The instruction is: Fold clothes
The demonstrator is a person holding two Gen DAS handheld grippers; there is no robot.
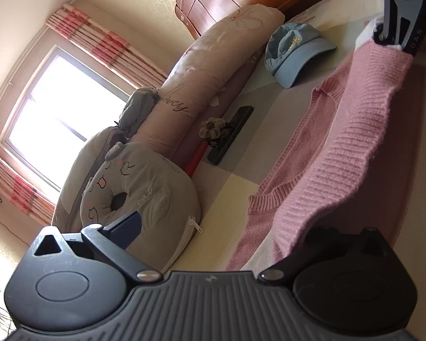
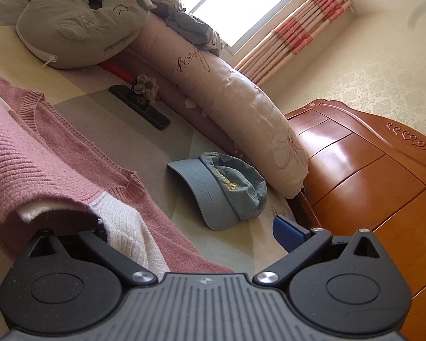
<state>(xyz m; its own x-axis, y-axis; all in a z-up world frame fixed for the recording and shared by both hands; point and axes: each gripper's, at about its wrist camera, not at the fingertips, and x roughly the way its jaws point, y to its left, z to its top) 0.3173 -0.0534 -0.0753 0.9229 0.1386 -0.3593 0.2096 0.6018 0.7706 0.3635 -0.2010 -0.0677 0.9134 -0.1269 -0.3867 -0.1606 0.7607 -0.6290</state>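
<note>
pink knit everywhere in the left wrist view. the pink sweater (image 1: 340, 147) lies on the bed (image 1: 235, 187) with its ribbed hem lifted off the surface and strung between the two tools. the left gripper (image 1: 221, 227) looks wide in this shot: one blue-padded finger sticks out on the near-pillow side, and the other finger is buried under the hem, so i can't tell if it's really pinching or the cloth is just draped over that finger. up in the top corner the right gripper (image 1: 383, 38) looks shut on the far hem corner, where a white inner layer peeks out. blue cap (image 1: 295, 54) sits on the bed just beyond the neckline, and a dark flat bar with a fabric flower (image 1: 230, 133) lies near the long pillow (image 1: 213, 68).

right wrist view: same deal mirrored. the right gripper (image 2: 190, 231) has one finger hidden under pink-and-white knit and its blue finger out in the open, so from here the jaws read as spread with cloth hanging on one side only. honestly can't tell.

what the next move turns on, imo: the raised hem runs as a long line from one claw to the other, and the neckline lies ahead of both, toward the cap. both sit about level on the hem, so carrying it forward evenly looks like the call.
</note>
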